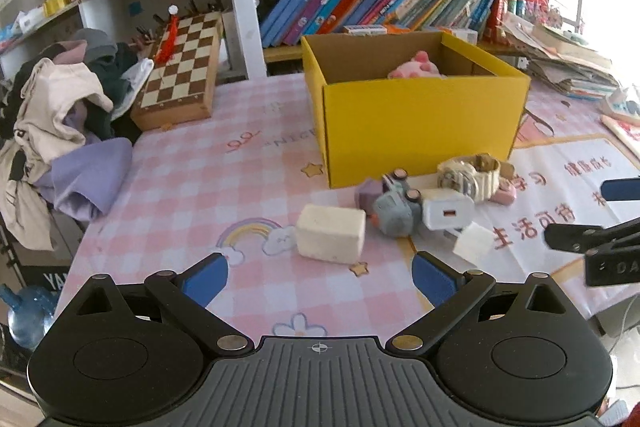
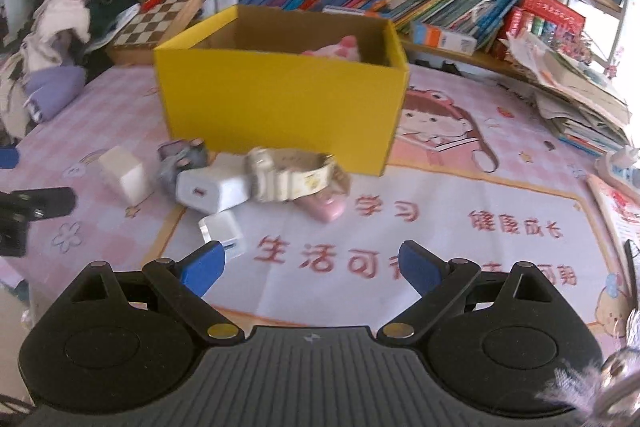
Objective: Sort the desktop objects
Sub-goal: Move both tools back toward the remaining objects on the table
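Both claws hang spread wide with nothing between the pads, angled down at the pink checked desk mat [image 1: 192,179]. The clutter to be sorted lies in a tight heap just before the near wall of the yellow box [image 1: 420,123], where a pink plush [image 1: 416,67] already sits. From the left gripper [image 1: 320,279] the cream block [image 1: 331,239] is dead ahead at twelve o'clock — nearest of all, its long axis running across the claw's opening, apart from the heap. From the right gripper [image 2: 310,267] the small white cube [image 2: 222,230] lies at about ten o'clock, just beside the left pad, with the white charger [image 2: 212,189] and the cream watch [image 2: 288,175] beyond it, touching. By my judgement each hand has its own nearest piece — the block falls to the left.
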`<action>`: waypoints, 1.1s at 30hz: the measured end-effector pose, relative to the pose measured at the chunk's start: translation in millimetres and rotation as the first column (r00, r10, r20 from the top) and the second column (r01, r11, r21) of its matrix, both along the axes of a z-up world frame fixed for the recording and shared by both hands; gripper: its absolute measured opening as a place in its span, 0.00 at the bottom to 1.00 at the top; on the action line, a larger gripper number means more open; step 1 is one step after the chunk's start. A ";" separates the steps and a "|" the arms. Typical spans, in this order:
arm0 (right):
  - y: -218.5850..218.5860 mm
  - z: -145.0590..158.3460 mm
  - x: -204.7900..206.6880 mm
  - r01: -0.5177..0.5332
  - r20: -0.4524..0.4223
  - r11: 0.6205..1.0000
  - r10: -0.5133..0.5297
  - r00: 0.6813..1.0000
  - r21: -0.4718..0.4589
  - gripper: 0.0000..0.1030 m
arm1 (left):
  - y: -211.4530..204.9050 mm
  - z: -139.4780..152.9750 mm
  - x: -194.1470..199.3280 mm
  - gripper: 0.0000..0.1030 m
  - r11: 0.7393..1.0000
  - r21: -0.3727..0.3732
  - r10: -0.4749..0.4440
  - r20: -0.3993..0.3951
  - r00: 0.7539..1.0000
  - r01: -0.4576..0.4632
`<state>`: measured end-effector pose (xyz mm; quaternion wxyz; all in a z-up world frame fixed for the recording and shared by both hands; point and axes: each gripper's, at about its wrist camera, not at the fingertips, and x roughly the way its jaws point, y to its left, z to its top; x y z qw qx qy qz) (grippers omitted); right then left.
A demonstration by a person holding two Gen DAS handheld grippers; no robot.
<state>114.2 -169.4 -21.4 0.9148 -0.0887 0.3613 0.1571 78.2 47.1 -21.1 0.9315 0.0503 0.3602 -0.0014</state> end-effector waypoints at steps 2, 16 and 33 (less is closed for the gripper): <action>5.2 -1.7 -1.7 -0.029 -0.004 1.000 0.029 1.000 -0.007 0.92 | -3.4 -2.5 -1.9 0.97 1.000 0.008 -0.011 -0.006 1.000 0.011; 11.8 -5.3 5.9 -0.072 -0.035 0.997 0.072 0.997 -0.004 0.91 | -13.6 -14.8 -1.4 0.97 0.997 0.049 -0.055 -0.034 0.998 0.056; 26.5 -18.6 35.7 -0.190 -0.120 0.982 0.191 0.974 0.020 0.53 | -16.6 -14.7 18.3 0.96 0.997 0.049 -0.053 -0.034 0.998 0.054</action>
